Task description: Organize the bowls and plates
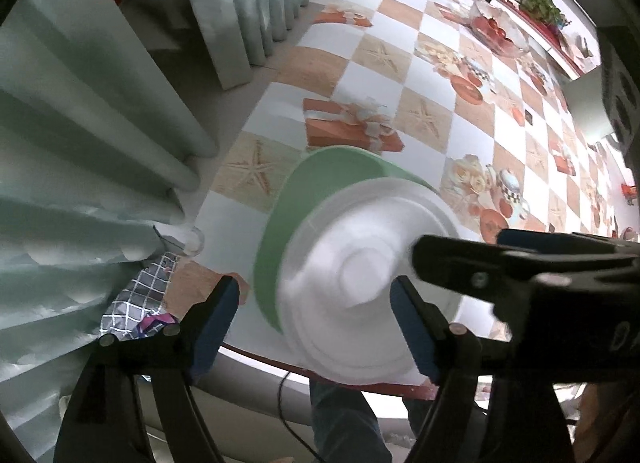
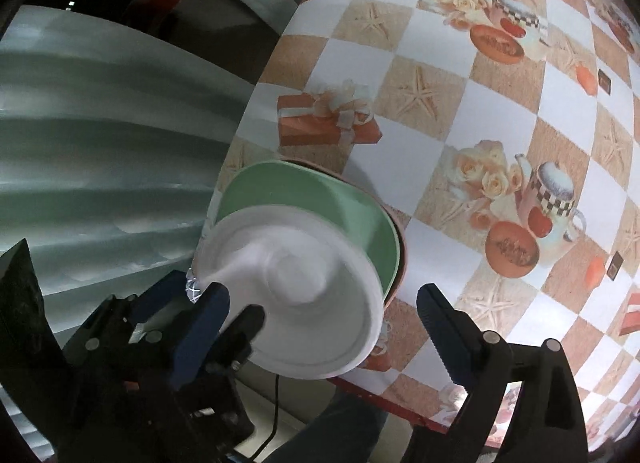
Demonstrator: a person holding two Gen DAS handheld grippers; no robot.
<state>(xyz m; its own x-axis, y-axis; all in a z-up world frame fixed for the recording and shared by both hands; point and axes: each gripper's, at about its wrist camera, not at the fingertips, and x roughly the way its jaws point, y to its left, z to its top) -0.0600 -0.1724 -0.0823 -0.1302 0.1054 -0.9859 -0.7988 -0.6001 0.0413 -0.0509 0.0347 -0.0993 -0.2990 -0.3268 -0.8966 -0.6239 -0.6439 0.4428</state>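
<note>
**White and green dishware at the near table edge**

White bowl (image 1: 360,283): sitting in a green plate (image 1: 320,175) at the near edge of the table (image 1: 360,75); blurred in both wrist views, so its exact tilt cannot be told. In the right wrist view the same white bowl (image 2: 304,303) is lying over the green plate (image 2: 320,199), with a thin brownish rim of another dish (image 2: 402,259) showing just beneath the plate.

Left gripper (image 1: 316,323): its blue-padded jaws are standing spread wide, one on each side of the white bowl, and are pinching nothing. The left finger pad (image 1: 216,319) is sitting apart from the bowl; the right pad (image 1: 412,327) is sitting just beside its lower edge.

Right gripper (image 2: 320,327): jaws likewise spread apart, with the bowl lying between them. Its left finger pad (image 2: 200,335) is close to the bowl's rim; whether it is touching cannot be told. In the left wrist view the right gripper (image 1: 520,263) is reaching in from the right, its tip near the bowl.

Tablecloth (image 2: 480,103): chequered white and tan, printed with starfish, gift boxes, roses and teapots.

Glass dish of red fruit (image 1: 496,31): standing far across the table, well apart from the stack.

Pale green curtain (image 1: 80,123): hanging at the left, beside the table.
</note>
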